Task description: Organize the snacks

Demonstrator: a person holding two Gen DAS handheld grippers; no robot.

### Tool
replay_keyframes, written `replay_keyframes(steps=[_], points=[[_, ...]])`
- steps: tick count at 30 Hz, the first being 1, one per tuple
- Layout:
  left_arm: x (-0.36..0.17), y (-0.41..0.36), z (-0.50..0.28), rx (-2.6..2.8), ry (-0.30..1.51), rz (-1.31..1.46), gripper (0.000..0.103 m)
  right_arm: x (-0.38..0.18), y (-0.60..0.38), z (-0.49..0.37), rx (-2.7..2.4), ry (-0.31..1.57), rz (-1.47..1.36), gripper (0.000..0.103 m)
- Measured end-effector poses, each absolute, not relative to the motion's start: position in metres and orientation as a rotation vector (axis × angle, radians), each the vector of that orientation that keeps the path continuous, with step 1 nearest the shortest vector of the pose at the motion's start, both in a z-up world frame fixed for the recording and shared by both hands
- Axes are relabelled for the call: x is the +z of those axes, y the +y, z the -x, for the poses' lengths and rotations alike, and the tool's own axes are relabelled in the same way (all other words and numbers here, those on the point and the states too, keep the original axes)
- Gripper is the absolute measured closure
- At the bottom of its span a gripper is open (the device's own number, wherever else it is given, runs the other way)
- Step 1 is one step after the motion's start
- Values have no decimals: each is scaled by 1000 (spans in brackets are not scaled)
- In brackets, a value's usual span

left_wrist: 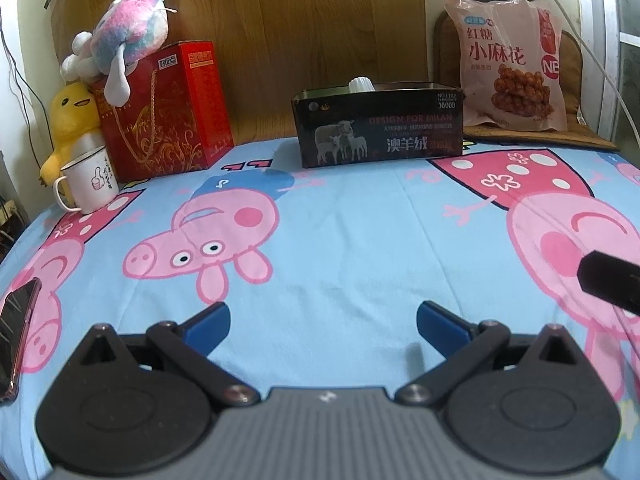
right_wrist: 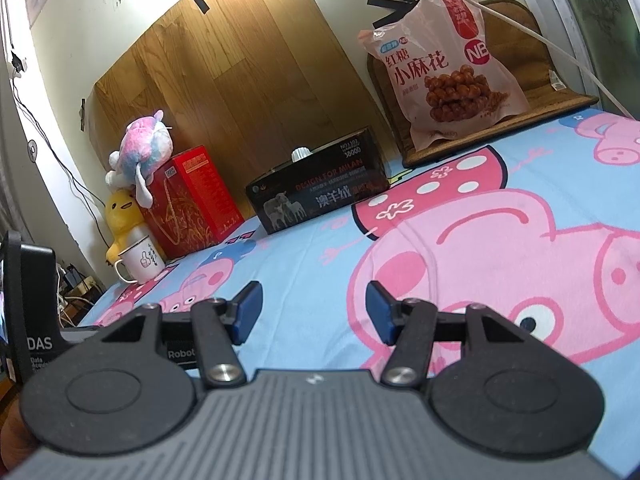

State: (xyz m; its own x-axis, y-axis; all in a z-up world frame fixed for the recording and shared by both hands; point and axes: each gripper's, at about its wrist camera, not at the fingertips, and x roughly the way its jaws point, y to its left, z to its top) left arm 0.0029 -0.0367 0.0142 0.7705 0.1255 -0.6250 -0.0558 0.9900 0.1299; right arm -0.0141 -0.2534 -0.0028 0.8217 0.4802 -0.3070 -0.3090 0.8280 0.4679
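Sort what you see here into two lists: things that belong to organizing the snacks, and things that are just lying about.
Belongs to the job:
snack bag, standing at the back right
black box, open-topped, mid-back
left tongs and right tongs, both open and empty

Just lying about:
red gift bag
pastel plush
yellow plush
white mug
phone

Glossy plastic snack bag, shiny tin box, matt cloth sheet, wood-grain panel.
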Motion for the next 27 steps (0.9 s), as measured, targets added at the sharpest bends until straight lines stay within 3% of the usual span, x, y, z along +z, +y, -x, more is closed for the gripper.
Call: replay_keyframes(steps=[27], points=[[6, -36, -7, 106, 721, -100, 0, -7, -253, 12, 422, 450, -423, 39]])
